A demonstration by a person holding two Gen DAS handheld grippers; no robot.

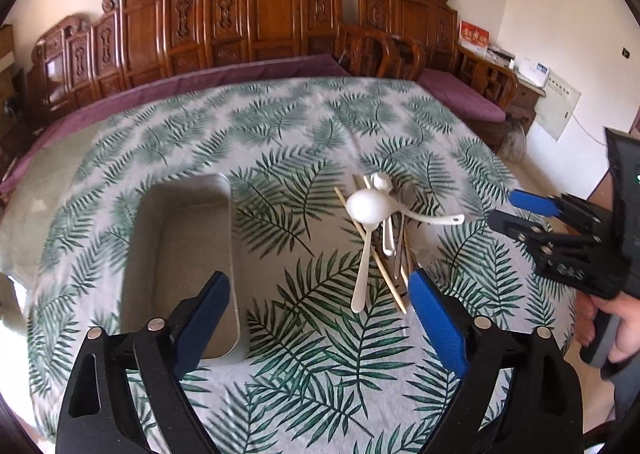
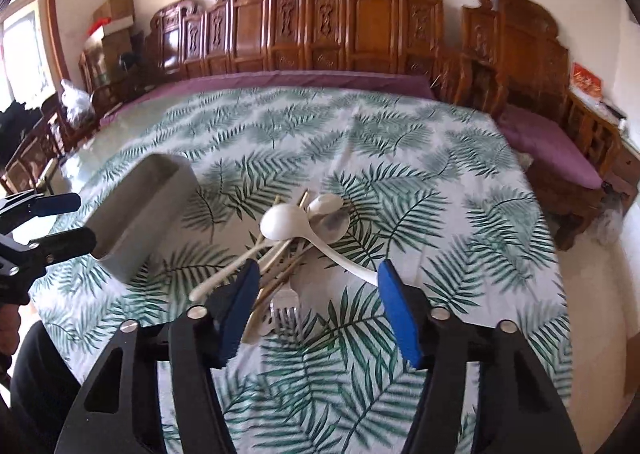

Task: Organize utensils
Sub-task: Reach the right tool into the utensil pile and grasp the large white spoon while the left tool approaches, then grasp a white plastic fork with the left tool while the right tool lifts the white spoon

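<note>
A pile of utensils (image 1: 380, 230) lies on the leaf-print tablecloth: a white ladle (image 1: 370, 205), white spoons, metal spoons and wooden chopsticks. A grey rectangular tray (image 1: 180, 250) stands to their left. My left gripper (image 1: 320, 302) is open and empty, above the cloth between tray and pile. In the right wrist view the pile (image 2: 296, 242) sits just ahead of my right gripper (image 2: 316, 286), which is open and empty; a metal fork (image 2: 286, 312) lies between its fingers. The tray (image 2: 140, 209) shows at left there. The right gripper also shows in the left wrist view (image 1: 508, 209).
The table (image 1: 280, 121) is covered by the green leaf cloth. Carved wooden benches (image 1: 260, 21) with purple cushions stand behind it. The left gripper shows at the left edge of the right wrist view (image 2: 68, 221).
</note>
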